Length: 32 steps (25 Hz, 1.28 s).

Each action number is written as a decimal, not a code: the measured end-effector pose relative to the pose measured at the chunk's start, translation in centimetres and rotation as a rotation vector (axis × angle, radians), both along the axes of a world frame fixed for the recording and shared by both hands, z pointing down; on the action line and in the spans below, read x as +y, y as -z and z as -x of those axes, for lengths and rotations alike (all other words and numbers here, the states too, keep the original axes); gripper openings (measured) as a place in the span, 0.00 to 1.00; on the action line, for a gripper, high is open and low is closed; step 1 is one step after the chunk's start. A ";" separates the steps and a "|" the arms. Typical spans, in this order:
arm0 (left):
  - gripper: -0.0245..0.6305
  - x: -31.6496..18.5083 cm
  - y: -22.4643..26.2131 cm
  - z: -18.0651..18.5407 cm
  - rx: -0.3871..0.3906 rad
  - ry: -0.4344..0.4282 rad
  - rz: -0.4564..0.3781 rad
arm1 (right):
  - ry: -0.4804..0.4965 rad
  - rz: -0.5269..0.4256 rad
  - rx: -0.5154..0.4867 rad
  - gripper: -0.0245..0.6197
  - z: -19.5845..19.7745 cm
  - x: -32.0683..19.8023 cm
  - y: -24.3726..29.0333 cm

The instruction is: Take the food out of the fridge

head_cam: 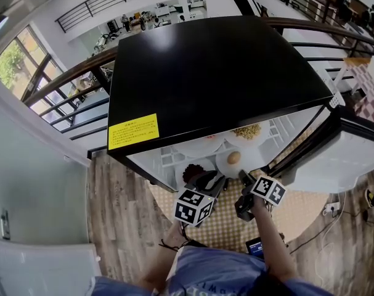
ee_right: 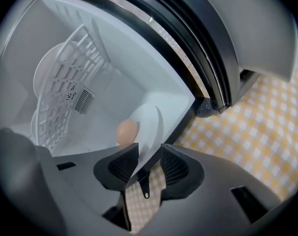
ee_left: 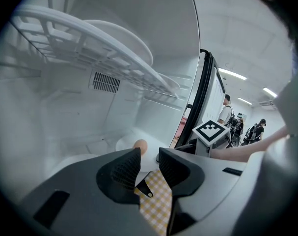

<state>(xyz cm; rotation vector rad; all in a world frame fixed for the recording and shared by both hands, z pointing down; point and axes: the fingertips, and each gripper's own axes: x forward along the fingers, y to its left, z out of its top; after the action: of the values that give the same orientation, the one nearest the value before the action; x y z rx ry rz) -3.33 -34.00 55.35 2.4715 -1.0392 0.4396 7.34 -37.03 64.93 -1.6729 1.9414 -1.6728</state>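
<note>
The fridge (head_cam: pixel 217 79) stands open below me, with several plates of food on its white shelves. A white plate (head_cam: pixel 227 165) carries an egg (head_cam: pixel 234 158); beside it lies a plate of dark food (head_cam: pixel 193 170). My right gripper (ee_right: pixel 149 154) is open, and the rim of the egg plate (ee_right: pixel 149 122) runs between its jaws, the egg (ee_right: pixel 127 131) just beyond. My left gripper (ee_left: pixel 149 156) is open with nothing between its jaws, aimed into the fridge toward the egg (ee_left: pixel 140 145). In the head view the left gripper (head_cam: pixel 212 179) and the right gripper (head_cam: pixel 243 177) sit side by side at the fridge's front.
A wire shelf (ee_left: pixel 90 43) with a plate on it hangs above the left gripper. A plate of yellowish food (head_cam: pixel 247 131) lies deeper inside. The open door (head_cam: pixel 347 156) stands to the right. A yellow checked mat (ee_right: pixel 257 127) covers the floor, and cables lie at the right (head_cam: pixel 334 209).
</note>
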 end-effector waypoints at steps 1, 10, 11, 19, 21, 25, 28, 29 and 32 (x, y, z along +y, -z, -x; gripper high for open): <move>0.21 0.0 -0.1 0.0 0.001 0.001 0.003 | -0.001 -0.003 -0.010 0.26 0.1 0.0 0.1; 0.21 1.1 -0.6 0.1 0.064 0.029 0.066 | -0.025 0.013 -0.161 0.15 0.3 1.3 0.4; 0.21 1.3 -0.9 0.1 0.070 0.030 0.078 | -0.030 0.016 -0.180 0.14 0.2 1.7 0.4; 0.22 3.1 -2.4 -0.5 0.064 0.028 0.129 | -0.100 0.047 -0.383 0.08 -0.6 3.3 0.9; 0.22 3.4 -2.6 -0.8 0.063 0.023 0.135 | -0.103 0.036 -0.427 0.07 -0.6 3.4 1.3; 0.22 4.0 -2.1 -1.3 0.071 0.023 0.131 | -0.100 0.035 -0.469 0.07 -1.0 4.3 2.3; 0.22 4.6 -1.9 -1.4 0.076 0.031 0.130 | -0.105 0.033 -0.520 0.07 -1.2 4.9 2.7; 0.22 4.8 -1.9 -1.5 0.076 0.033 0.131 | -0.102 0.036 -0.519 0.07 -1.2 5.1 2.7; 0.22 5.5 -1.7 -1.6 0.080 0.039 0.134 | -0.092 0.041 -0.531 0.07 -1.4 5.8 2.8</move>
<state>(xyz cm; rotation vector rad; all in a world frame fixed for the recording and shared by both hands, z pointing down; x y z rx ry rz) -1.72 -28.50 57.10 2.3269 -0.9914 0.3816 8.71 -31.20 62.11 -1.1424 1.5619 -1.8835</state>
